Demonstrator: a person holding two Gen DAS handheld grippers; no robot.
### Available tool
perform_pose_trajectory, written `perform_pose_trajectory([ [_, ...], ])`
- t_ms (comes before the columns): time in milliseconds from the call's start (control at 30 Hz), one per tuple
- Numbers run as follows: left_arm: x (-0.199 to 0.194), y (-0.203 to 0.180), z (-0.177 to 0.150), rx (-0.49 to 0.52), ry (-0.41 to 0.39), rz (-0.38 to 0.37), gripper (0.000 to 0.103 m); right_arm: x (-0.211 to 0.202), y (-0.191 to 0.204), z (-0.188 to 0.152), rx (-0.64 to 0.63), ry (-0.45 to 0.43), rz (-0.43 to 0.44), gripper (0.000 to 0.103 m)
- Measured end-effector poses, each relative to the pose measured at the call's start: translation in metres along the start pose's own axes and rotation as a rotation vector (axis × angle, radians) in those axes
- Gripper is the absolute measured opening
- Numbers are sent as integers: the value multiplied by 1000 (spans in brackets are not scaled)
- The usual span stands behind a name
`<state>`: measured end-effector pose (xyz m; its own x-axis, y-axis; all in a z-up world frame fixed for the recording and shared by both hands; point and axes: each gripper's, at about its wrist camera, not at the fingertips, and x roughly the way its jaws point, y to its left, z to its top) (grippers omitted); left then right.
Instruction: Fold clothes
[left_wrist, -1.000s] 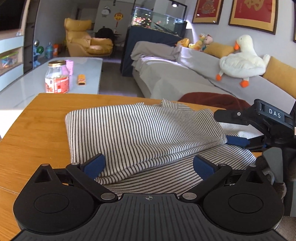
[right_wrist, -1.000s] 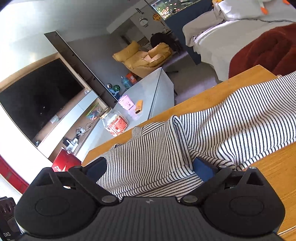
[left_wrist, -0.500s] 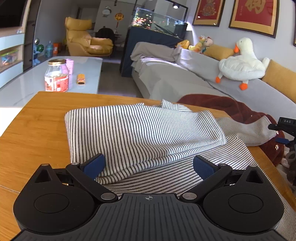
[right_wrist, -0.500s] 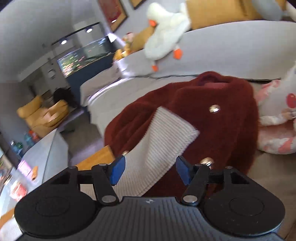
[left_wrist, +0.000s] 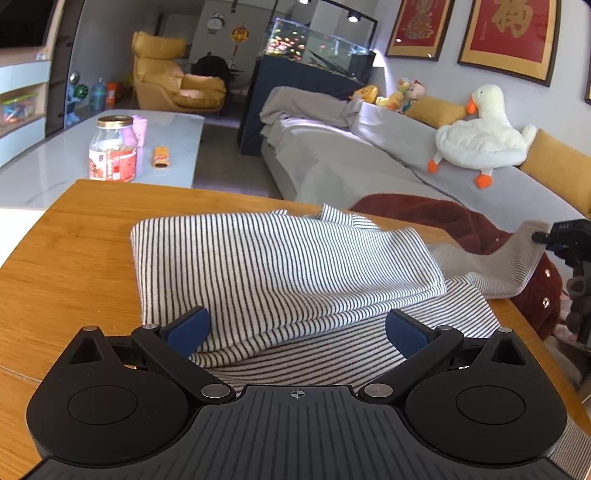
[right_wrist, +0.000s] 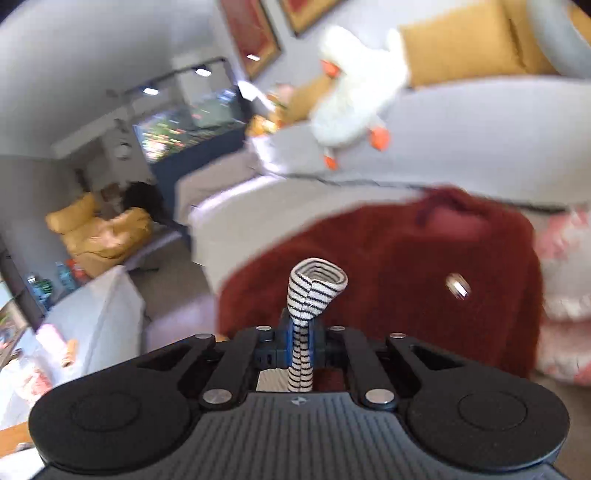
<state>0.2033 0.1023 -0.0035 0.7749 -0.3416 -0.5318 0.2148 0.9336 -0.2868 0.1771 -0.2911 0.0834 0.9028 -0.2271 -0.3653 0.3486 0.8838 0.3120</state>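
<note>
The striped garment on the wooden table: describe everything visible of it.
The black-and-white striped knit garment lies partly folded on the orange-brown wooden table, an upper layer doubled over a lower one. Its soft, thin fabric is wrinkled near the far collar edge. One sleeve stretches off the table's right edge over a dark red fleece garment, its cuff pinched in the right tongs, which have just closed on it; the cuff end bulges past the blue pads. The open left tongs straddle its near edge, pads apart.

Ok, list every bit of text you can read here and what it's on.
"福": gold, on the red framed picture, top edge cropped.
Jar label: too small to read.
Lettering on right tongs: too small.
Right wrist view: blurred, nothing legible.
</note>
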Motion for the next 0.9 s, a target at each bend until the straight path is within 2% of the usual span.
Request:
perform_pose_trajectory([
  [100, -11, 7, 5, -60, 4, -26, 103, -31, 45, 22, -64, -56, 185, 7],
  [200, -28, 9, 8, -89, -6, -17, 103, -54, 94, 39, -120, -80, 372, 7],
  [333, -47, 9, 5, -92, 2, 11, 103, -69, 156, 46, -167, -30, 600, 7],
  [467, -66, 8, -2, -100, -8, -3, 103, -76, 214, 23, -244, 58, 734, 7],
  [733, -95, 19, -10, -74, -36, 47, 103, -78, 293, -48, -421, 181, 770, 9],
  [833, -95, 27, -13, -101, -21, 53, 103, -82, 300, -66, -413, 240, 801, 19],
  [900, -94, 31, -15, -118, -10, 56, 103, -83, 297, -69, -391, 257, 816, 35],
])
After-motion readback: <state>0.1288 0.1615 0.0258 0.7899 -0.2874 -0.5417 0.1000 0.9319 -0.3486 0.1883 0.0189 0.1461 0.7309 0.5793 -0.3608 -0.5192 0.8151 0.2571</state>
